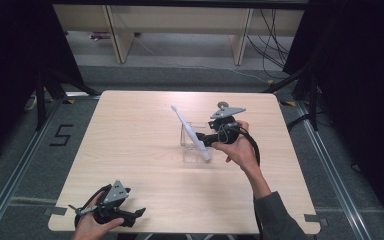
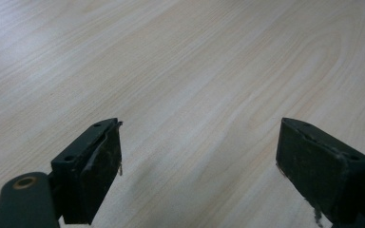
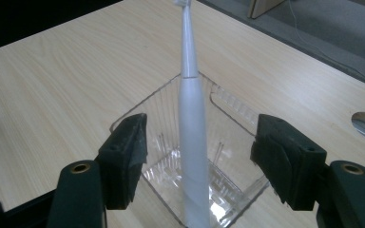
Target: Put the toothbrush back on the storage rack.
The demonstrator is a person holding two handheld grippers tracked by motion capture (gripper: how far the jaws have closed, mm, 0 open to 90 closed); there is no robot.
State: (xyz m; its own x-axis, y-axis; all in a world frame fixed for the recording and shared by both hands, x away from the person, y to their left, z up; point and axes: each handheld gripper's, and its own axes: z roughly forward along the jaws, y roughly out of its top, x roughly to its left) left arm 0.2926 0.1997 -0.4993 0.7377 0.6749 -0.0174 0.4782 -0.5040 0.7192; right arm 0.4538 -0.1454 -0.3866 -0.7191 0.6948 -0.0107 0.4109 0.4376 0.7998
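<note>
Already your toothbrush (image 3: 191, 128) stands tilted in the clear box (image 3: 228, 102) at mid-table, head leaning far-left, so the placing looks done. Your right gripper (image 3: 197, 156) has its jaws wide apart either side of the handle, gripping nothing. Your left gripper (image 2: 199, 161) sits open and empty over the near-left table (image 1: 145, 135); only pulling back seems left.

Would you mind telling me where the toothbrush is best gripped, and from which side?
Probably the thick white handle of the toothbrush, just above the rim of the clear box. It leans in the box, neck tapering upward. The right tongs already straddle the handle, open, so close from its two sides.
</note>
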